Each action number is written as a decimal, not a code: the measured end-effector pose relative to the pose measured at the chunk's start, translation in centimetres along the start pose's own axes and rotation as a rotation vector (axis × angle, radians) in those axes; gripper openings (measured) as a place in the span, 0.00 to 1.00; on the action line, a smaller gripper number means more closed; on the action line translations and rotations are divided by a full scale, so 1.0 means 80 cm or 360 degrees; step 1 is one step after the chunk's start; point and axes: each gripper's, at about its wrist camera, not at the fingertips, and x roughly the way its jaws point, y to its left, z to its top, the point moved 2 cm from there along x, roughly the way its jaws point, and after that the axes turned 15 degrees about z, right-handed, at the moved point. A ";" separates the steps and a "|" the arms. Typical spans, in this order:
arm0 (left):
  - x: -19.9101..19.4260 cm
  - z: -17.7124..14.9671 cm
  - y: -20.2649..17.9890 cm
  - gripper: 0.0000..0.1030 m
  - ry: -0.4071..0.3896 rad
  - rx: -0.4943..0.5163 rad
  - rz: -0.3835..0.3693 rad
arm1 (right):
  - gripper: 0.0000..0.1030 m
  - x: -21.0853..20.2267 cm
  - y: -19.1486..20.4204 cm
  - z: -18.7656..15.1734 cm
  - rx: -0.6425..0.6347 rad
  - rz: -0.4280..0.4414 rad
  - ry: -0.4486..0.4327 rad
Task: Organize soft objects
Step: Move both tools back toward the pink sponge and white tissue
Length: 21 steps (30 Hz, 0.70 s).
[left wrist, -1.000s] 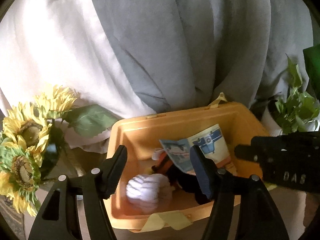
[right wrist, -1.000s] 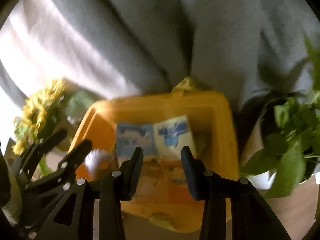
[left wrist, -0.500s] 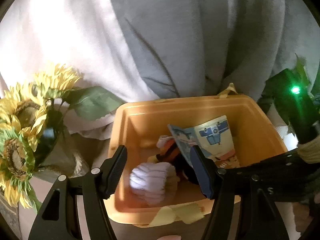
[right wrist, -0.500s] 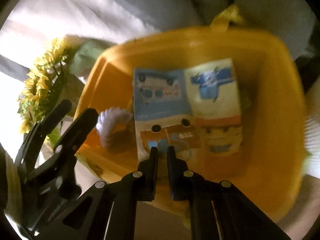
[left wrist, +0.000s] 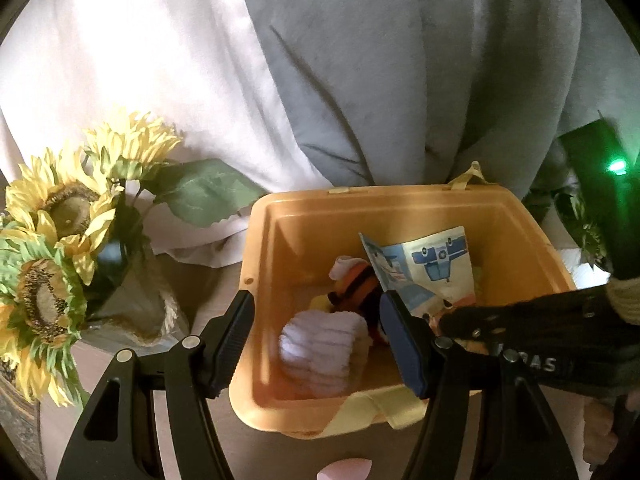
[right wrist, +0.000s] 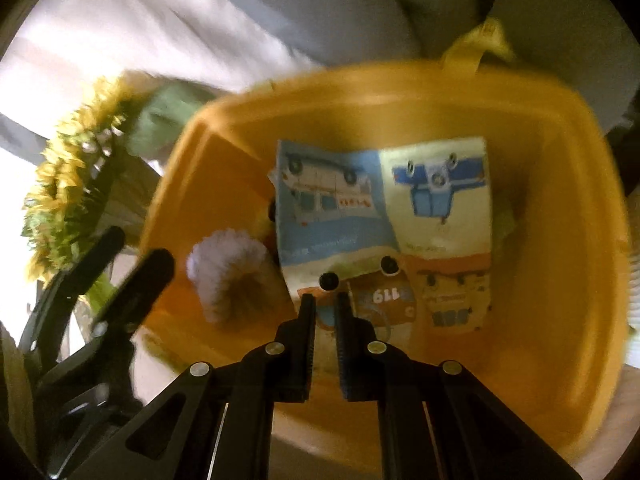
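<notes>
An orange plastic bin [left wrist: 256, 256] [right wrist: 568, 208] holds a soft cloth book with vehicle pictures [left wrist: 432, 264] [right wrist: 384, 216], a white ribbed plush [left wrist: 320, 348] [right wrist: 228, 276] and an orange-and-black striped toy [left wrist: 356, 284]. My left gripper [left wrist: 320, 336] is open over the bin's near left part, above the white plush, holding nothing. My right gripper [right wrist: 325, 308] is nearly shut at the near edge of the cloth book, its fingers [right wrist: 306, 320] close together with a narrow gap; whether they pinch the book is unclear. It also shows in the left wrist view [left wrist: 520, 328].
Artificial sunflowers [left wrist: 60, 216] [right wrist: 68, 184] in a vase stand left of the bin. A grey and white curtain [left wrist: 360, 60] hangs behind. A green potted plant [left wrist: 584, 224] sits at the right. A yellow strap [left wrist: 372, 408] hangs over the bin's near rim.
My right gripper has gone from open to nearly shut and moved down into the bin to the cloth book's near edge. My left gripper stays open and has shifted slightly closer.
</notes>
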 end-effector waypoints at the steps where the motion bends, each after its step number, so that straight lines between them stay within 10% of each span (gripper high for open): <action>1: -0.003 0.000 0.000 0.63 -0.0002 0.0000 0.0002 | 0.11 -0.008 0.006 -0.004 -0.0033 -0.0024 -0.0041; 15: -0.098 -0.035 0.021 0.72 -0.0145 -0.0007 -0.0001 | 0.13 -0.114 0.075 -0.064 -0.0283 -0.0271 -0.0475; 21: -0.138 -0.067 0.033 0.74 -0.0201 -0.0023 0.0018 | 0.31 -0.135 0.089 -0.114 -0.0235 -0.0301 -0.0563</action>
